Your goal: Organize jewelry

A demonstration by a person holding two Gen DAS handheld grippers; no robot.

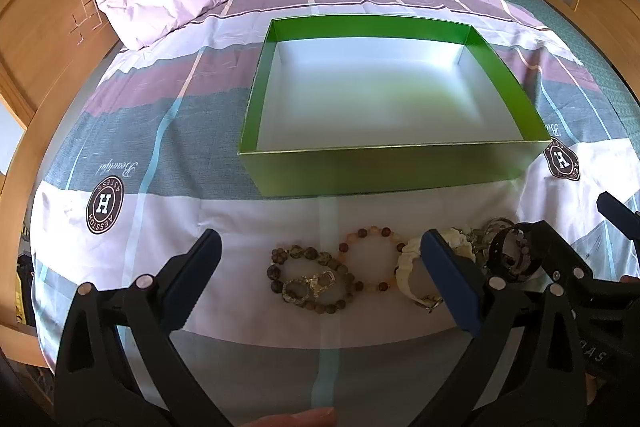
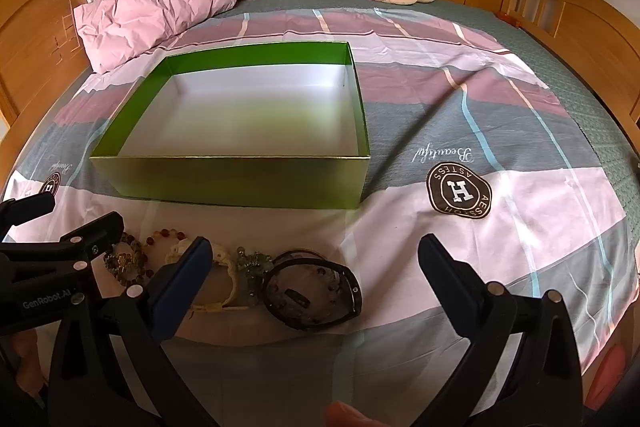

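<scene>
Sprawling across a bed (image 1: pixel 140 131), left wrist view: left hand-held gripper (image 1: pixel 320 259) hovering spread over bracelets (image 1: pixel 320 279) before an empty green box (image 1: pixel 392 171). Right wrist view: right hand-held gripper (image 2: pixel 316 259) gaping above a black band (image 2: pixel 316 291); advising pinching one rim only.

"GenRobot.AI" on left hand-held gripper (image 2: pixel 52 223), "Beautiful" on bedsheet (image 2: pixel 520 227)

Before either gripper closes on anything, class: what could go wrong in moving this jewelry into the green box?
1. The dark beaded bracelet overlaps a metal clasp piece and touches the orange beaded bracelet; lifting one may drag its neighbours.
2. The black band rings smaller beads, which could spill.
3. The green box sits on soft bedding; a bump against its wall may shift it.
</scene>
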